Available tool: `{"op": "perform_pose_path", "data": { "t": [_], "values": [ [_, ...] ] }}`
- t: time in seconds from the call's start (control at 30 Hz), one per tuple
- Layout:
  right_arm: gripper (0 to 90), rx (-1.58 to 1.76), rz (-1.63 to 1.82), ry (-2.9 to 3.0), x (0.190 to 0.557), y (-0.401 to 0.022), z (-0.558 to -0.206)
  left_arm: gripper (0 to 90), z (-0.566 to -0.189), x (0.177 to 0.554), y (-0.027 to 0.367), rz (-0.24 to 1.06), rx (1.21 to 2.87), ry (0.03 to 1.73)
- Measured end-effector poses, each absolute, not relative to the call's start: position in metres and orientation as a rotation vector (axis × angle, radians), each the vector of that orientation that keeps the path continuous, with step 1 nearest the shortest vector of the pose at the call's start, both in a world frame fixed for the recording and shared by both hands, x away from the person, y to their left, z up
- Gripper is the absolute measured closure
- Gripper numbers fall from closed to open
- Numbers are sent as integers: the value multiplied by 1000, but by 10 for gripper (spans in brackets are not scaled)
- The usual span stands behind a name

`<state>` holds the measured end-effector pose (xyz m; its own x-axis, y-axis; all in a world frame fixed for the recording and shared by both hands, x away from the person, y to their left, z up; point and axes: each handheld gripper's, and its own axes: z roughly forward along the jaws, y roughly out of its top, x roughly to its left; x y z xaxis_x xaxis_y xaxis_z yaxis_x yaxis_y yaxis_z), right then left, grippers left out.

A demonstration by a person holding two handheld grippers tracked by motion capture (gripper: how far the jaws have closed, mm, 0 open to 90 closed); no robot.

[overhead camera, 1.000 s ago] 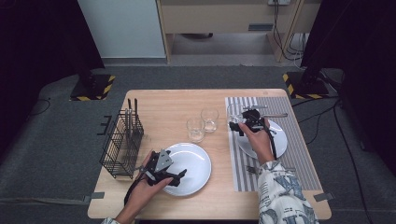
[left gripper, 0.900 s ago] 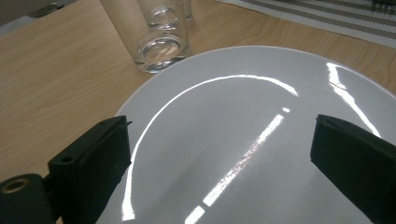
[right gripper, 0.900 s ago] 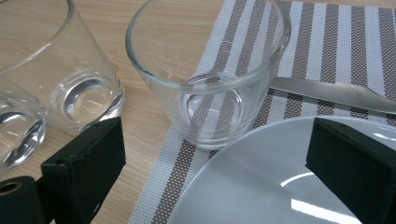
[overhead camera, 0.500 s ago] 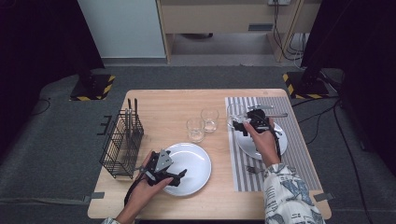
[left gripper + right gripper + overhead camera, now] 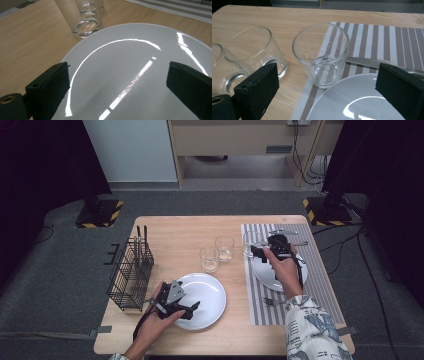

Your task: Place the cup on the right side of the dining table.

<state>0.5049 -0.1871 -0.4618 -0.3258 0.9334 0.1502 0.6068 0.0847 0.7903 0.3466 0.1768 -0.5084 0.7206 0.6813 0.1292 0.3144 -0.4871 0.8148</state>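
Observation:
My left gripper (image 5: 194, 309) is open and hangs low over the near-left rim of a white plate (image 5: 207, 297). In the left gripper view the jaws (image 5: 117, 66) stand wide apart with the bare plate (image 5: 130, 70) between them. My right gripper (image 5: 256, 251) is open above the striped placemat (image 5: 320, 280), pointing at a clear glass (image 5: 248, 243) on the mat's left edge. Seen from the right gripper view, that glass (image 5: 322, 53) stands upright just beyond the open jaws (image 5: 328, 66), untouched. A second white plate (image 5: 359, 100) lies right under them.
Two more empty glasses (image 5: 209, 258) (image 5: 224, 248) stand at the table's middle. A black wire basket (image 5: 131, 272) sits at the left edge. A knife (image 5: 285, 232) lies behind the placemat's plate (image 5: 277, 275), and a fork (image 5: 272, 302) lies on the mat in front of it.
The right hand and its gripper have shifted slightly to the right over the placemat. The left gripper has stayed over the plate.

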Motion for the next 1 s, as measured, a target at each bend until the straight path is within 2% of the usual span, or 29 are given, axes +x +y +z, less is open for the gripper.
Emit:
{"op": "perform_pose_path", "data": {
  "t": [0.53, 1.0],
  "values": [
    [37, 1524, 1189, 1951, 498, -181, -453, 35, -509, 346, 177, 573, 2104, 759],
    [37, 1508, 1213, 1950, 478, -185, -452, 34, -510, 348, 177, 573, 2110, 769]
  ]
}}
